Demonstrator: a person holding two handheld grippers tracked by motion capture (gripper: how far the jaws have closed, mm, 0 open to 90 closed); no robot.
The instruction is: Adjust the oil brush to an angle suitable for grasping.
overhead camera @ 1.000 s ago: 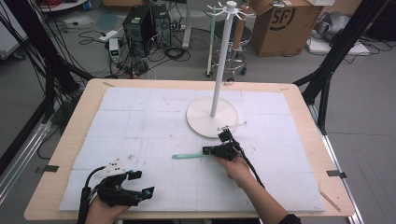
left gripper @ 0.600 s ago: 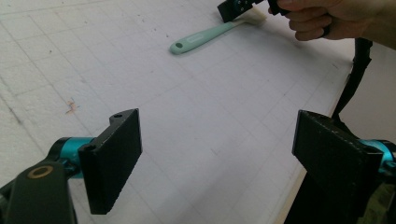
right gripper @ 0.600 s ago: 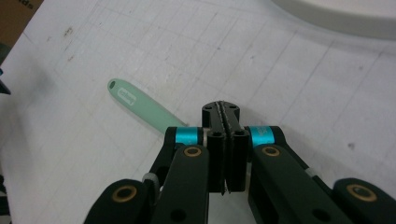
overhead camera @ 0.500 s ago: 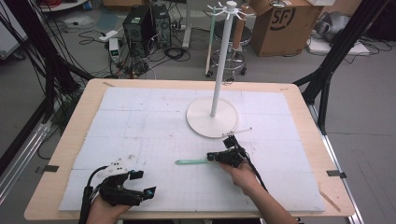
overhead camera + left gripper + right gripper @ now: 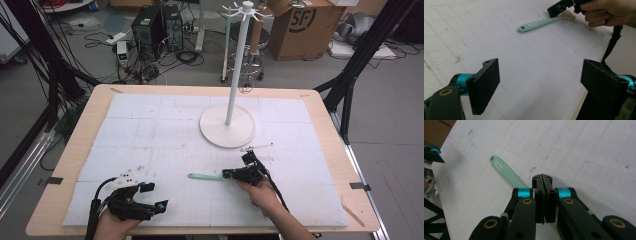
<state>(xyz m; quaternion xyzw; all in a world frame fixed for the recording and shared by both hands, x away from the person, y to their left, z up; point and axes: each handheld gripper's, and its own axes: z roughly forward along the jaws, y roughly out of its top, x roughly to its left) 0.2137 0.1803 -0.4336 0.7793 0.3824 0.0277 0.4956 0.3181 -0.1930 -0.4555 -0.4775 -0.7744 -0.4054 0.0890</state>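
Table: light wooden tabletop [image 5: 60, 175] covered w/ white gridded foam mat [image 5: 150, 130].
Stand: tall white pole rack on round base [image 5: 227, 131], set at mat centre-far side.
Left gripper [image 5: 150, 197]: held near front-left edge, jaws spread wide, nothing between them.
Right gripper [image 5: 229, 174]: jaws pressed together at brush's head end; actual grip on brush can't be told.
Brush: mint-green plastic-handled brush [image 5: 206, 176] laid flat on mat, handle pointed left, in front of stand base.
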